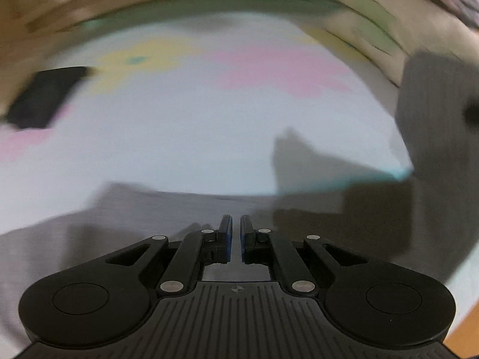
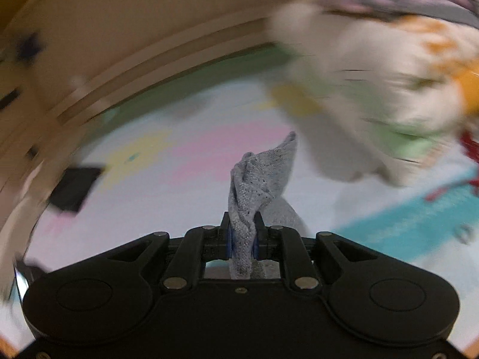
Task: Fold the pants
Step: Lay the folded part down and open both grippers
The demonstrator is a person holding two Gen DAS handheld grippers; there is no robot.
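The grey pants (image 1: 149,218) lie on a pastel play mat (image 1: 194,125), blurred by motion in the left wrist view. More grey cloth hangs at the right (image 1: 434,113). My left gripper (image 1: 236,224) hovers over the pants with its jaws nearly together, a narrow gap between them and nothing in it. My right gripper (image 2: 242,233) is shut on a bunched fold of the grey pants (image 2: 257,185), which sticks up between its fingers above the mat (image 2: 167,185).
A black flat object (image 1: 45,95) lies on the mat at the left; it also shows in the right wrist view (image 2: 74,188). A heap of white, green and orange laundry (image 2: 374,89) lies at the right. Wooden boards (image 2: 134,45) border the mat at the far side.
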